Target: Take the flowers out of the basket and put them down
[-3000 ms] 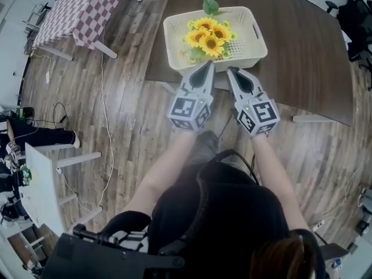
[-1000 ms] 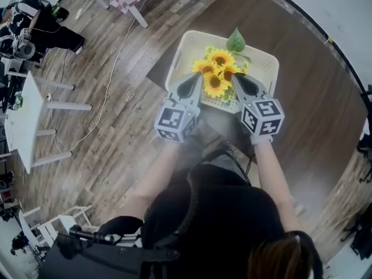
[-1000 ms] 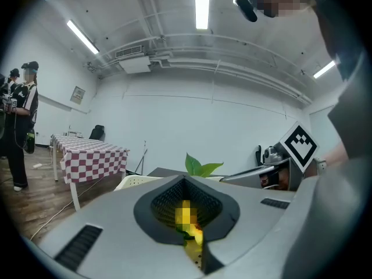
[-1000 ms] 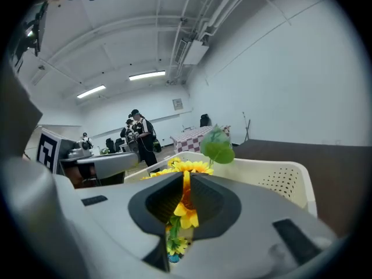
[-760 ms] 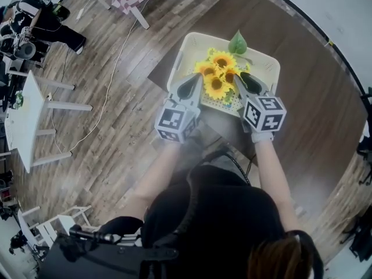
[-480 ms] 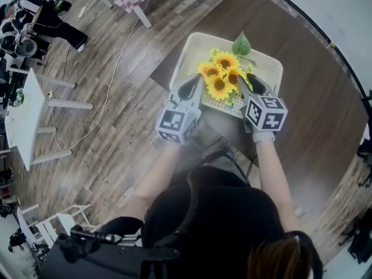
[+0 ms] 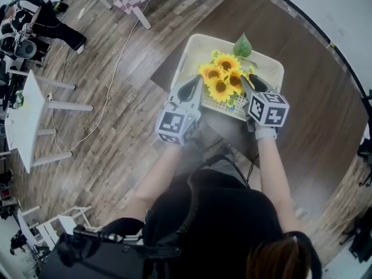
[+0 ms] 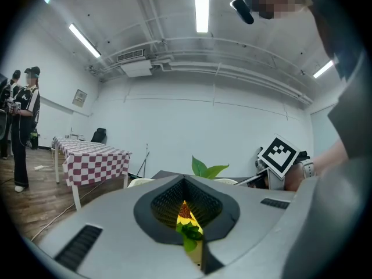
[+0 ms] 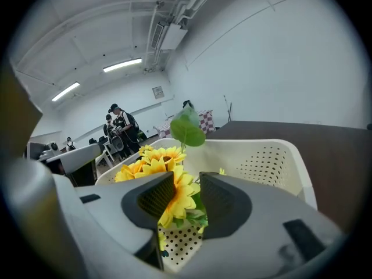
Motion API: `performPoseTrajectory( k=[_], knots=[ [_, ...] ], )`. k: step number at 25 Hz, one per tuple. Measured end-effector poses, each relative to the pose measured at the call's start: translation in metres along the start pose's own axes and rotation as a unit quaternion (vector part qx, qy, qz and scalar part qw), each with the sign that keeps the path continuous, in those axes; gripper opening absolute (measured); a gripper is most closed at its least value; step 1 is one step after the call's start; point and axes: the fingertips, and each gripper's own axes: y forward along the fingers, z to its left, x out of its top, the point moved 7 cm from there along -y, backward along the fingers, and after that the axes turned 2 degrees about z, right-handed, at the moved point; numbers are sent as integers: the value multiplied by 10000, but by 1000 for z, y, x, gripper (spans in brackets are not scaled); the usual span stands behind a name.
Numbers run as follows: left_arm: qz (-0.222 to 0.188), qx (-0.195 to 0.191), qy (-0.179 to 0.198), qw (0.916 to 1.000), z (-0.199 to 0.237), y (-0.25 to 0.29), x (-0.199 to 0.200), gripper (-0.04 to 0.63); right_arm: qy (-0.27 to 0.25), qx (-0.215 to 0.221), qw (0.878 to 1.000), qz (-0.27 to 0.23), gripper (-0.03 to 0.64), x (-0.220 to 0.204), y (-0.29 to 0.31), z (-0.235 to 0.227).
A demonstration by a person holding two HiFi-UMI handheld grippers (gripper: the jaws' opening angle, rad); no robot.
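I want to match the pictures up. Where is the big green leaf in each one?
Head view: the green leaf is top centre, at the basket's far rim.
Left gripper view: middle, poking up just above the jaws.
Right gripper view: middle, standing above the jaws.
Shared landmark: the sunflowers sit just below the leaf in all three.

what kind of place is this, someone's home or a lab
Probably a lab or workshop hall, not a home: overhead strip lights, a checked-cloth table and other people standing about.
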Motion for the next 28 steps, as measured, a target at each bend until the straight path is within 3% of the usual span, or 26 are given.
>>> performPoseTrajectory(
  k=[11, 15, 19, 28],
  knots=[
    [-48, 7, -59, 10000, 4, 3, 0, 0, 148, 386, 9988, 281, 147, -2, 13, -4],
    [-37, 32, -91, 9999, 8, 3, 1, 0, 125, 539, 9981, 261, 125, -1, 12, 0],
    [-25, 51, -142, 9999, 10, 5, -1, 0, 84, 707, 9970, 313, 51, -1, 14, 2],
    [22, -70, -210, 9998, 19, 16, 1, 2, 95, 473, 9987, 144, 14, -1, 14, 1]
  ],
)
